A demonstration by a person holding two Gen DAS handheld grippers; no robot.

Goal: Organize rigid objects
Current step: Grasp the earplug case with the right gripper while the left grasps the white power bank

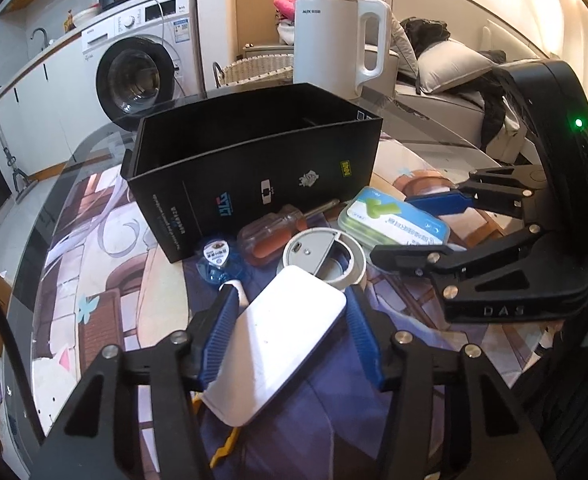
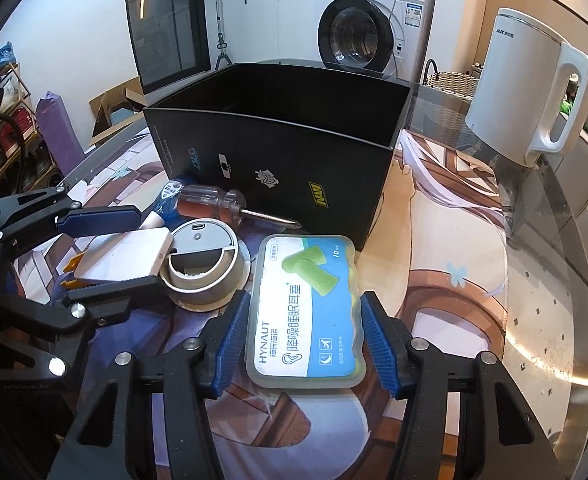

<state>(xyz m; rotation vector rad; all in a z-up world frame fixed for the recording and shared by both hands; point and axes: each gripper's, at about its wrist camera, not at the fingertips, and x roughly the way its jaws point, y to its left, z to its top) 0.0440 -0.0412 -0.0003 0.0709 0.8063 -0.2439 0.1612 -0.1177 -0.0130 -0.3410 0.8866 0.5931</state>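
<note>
Left wrist view: my left gripper (image 1: 289,320) clamps the white charger (image 1: 294,328), right gripper (image 2: 304,334) pinches the earplug case (image 2: 306,312) on the table (image 2: 534,320); I'd lift both straight up & clear the black box (image 2: 277,148) rim before dropping in.

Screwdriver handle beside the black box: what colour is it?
Clear plastic with an orange-red core; the screwdriver shows best in the left wrist view.
</note>
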